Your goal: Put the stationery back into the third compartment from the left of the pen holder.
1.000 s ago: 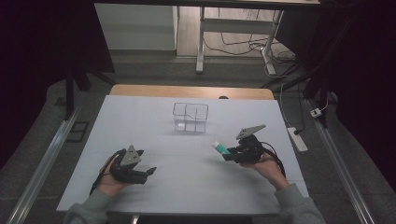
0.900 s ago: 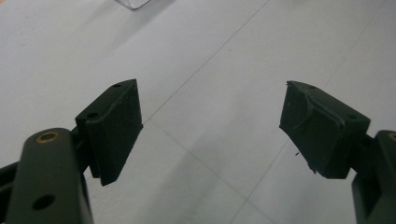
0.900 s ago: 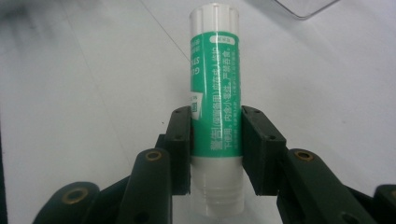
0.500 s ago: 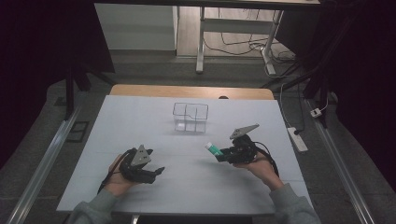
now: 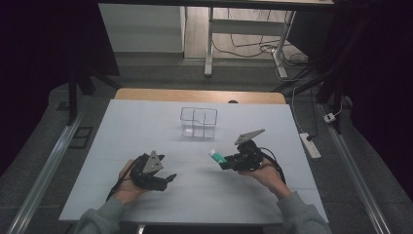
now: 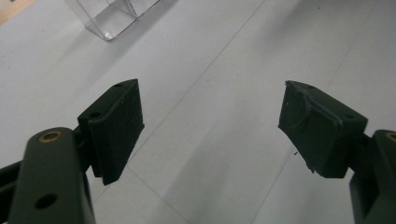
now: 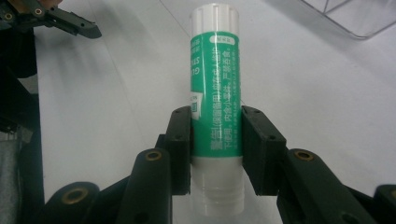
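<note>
A green glue stick [image 7: 215, 88] with a white cap points away from me, and my right gripper [image 7: 215, 149] is shut on its lower half. From above, the glue stick [image 5: 215, 155] sticks out to the left of the right gripper [image 5: 225, 164], just above the white table, right of the middle. My left gripper [image 5: 168, 178] is low over the table at the front left. Its two black pads [image 6: 116, 126] stand wide open with only bare table between them. The left gripper [image 7: 70, 21] also shows at the top left of the right gripper view.
A clear plastic box [image 5: 198, 122] with compartments stands at the middle of the white table [image 5: 146, 122], beyond both grippers; its corner [image 6: 112, 16] is at the top left of the left gripper view. A power strip [image 5: 310, 145] lies on the floor to the right.
My left gripper has slid to the right across the front of the table. The right gripper with the glue stick has barely shifted.
</note>
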